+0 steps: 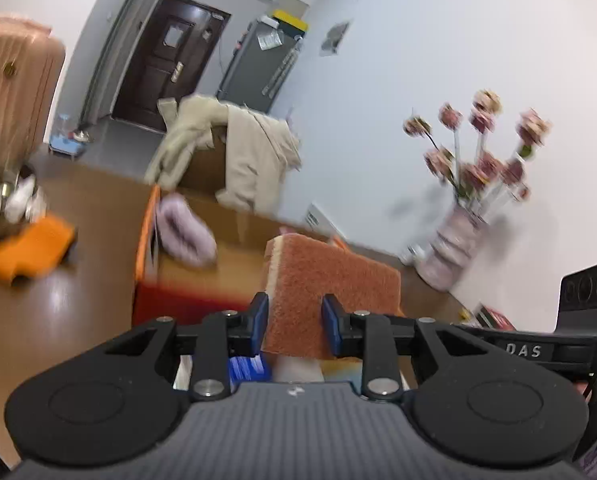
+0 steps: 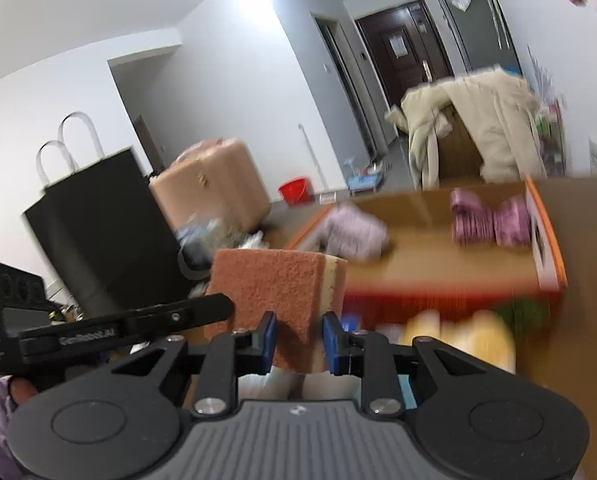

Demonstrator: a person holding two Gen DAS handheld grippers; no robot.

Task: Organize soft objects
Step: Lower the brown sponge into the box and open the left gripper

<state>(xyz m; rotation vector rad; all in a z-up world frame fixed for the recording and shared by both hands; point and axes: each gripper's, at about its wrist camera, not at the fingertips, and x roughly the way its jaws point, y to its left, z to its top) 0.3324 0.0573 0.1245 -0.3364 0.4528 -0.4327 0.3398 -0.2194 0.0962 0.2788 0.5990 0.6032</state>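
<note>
Home living room: suitcase (image 1: pixel 16 80), flower vase (image 1: pixel 454 248), entry door (image 1: pixel 166 60)

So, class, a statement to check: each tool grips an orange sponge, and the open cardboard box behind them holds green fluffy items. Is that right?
Not quite. The fluffy items in the cardboard box are pink and purple, not green; the right wrist view shows them. The rest holds: the left tool grips an orange sponge, and the right tool grips another sponge.
</note>
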